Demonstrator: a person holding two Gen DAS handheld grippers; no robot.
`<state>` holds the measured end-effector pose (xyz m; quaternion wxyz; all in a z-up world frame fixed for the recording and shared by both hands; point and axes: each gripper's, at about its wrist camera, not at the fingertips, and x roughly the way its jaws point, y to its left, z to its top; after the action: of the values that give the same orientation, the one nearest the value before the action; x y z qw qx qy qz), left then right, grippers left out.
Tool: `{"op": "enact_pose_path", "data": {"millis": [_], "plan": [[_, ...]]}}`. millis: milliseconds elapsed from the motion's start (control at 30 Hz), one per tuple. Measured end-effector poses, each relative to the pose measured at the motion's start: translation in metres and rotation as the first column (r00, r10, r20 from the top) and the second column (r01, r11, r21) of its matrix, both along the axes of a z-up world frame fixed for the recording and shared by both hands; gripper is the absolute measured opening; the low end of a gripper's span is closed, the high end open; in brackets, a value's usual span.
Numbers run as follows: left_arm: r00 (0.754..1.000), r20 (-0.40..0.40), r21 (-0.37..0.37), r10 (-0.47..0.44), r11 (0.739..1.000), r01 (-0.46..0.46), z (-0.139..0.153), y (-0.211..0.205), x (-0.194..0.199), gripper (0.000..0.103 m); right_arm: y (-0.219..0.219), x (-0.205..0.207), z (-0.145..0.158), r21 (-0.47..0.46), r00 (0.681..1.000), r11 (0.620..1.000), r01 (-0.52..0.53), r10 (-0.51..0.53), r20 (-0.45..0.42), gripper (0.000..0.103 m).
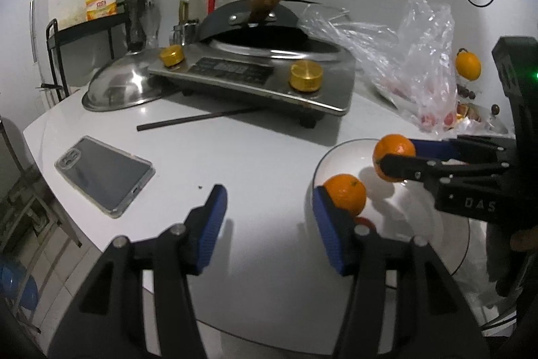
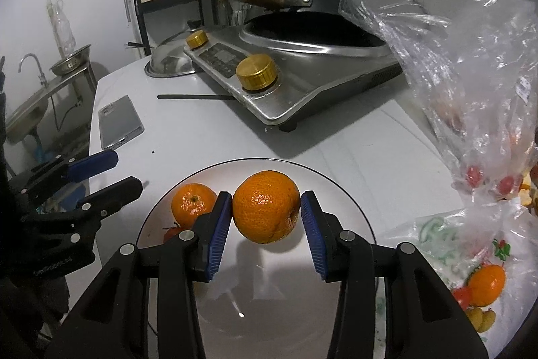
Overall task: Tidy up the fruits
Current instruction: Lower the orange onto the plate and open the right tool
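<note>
Above the white plate (image 2: pixel 339 190), my right gripper (image 2: pixel 266 217) clamped a mandarin (image 2: pixel 265 206); my left gripper (image 1: pixel 269 224), jaws apart, stood left of it.

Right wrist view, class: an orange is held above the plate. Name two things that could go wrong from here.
1. The right claw holds the round orange mandarin above the white round plate; if dropped, it may roll off.
2. It could knock the smaller orange mandarin lying on the plate, close to the rim.
</note>
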<state>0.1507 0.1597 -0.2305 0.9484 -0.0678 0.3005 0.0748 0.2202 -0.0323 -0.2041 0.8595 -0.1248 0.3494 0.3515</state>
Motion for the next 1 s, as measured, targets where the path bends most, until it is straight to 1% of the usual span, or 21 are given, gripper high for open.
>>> {"op": "enact_pose_path", "data": {"millis": [167, 433, 500, 633, 767, 1000], "plan": [[1.0, -0.009, -0.014, 0.011, 1.0, -0.011, -0.004, 0.008, 0.002, 0.055, 0.006, 0.009, -0.006, -0.002, 1.0, 1.0, 0.015, -0.015, -0.024, 0.045], [0.999, -0.018, -0.005, 0.028, 1.0, -0.028, -0.009, 0.015, 0.004, 0.055, 0.019, 0.018, -0.015, -0.025, 0.998, 0.999, 0.035, -0.037, -0.059, 0.045], [0.999, -0.016, -0.01, 0.027, 1.0, -0.028, -0.01, 0.017, 0.003, 0.055, 0.022, 0.018, -0.015, -0.039, 0.998, 0.999, 0.035, -0.038, -0.058, 0.045], [1.0, -0.018, -0.019, 0.016, 1.0, -0.017, -0.012, 0.016, 0.005, 0.055, 0.024, 0.02, -0.014, -0.038, 0.997, 0.999, 0.032, -0.035, -0.063, 0.045], [1.0, -0.013, -0.025, 0.006, 1.0, -0.007, -0.011, 0.015, 0.004, 0.055, 0.028, 0.018, -0.01, -0.035, 0.998, 0.999, 0.025, -0.027, -0.052, 0.045], [1.0, -0.011, -0.024, 0.014, 1.0, -0.014, -0.01, 0.017, 0.0, 0.055, 0.03, 0.014, -0.007, -0.032, 0.999, 0.999, 0.023, -0.024, -0.044, 0.045]]}}
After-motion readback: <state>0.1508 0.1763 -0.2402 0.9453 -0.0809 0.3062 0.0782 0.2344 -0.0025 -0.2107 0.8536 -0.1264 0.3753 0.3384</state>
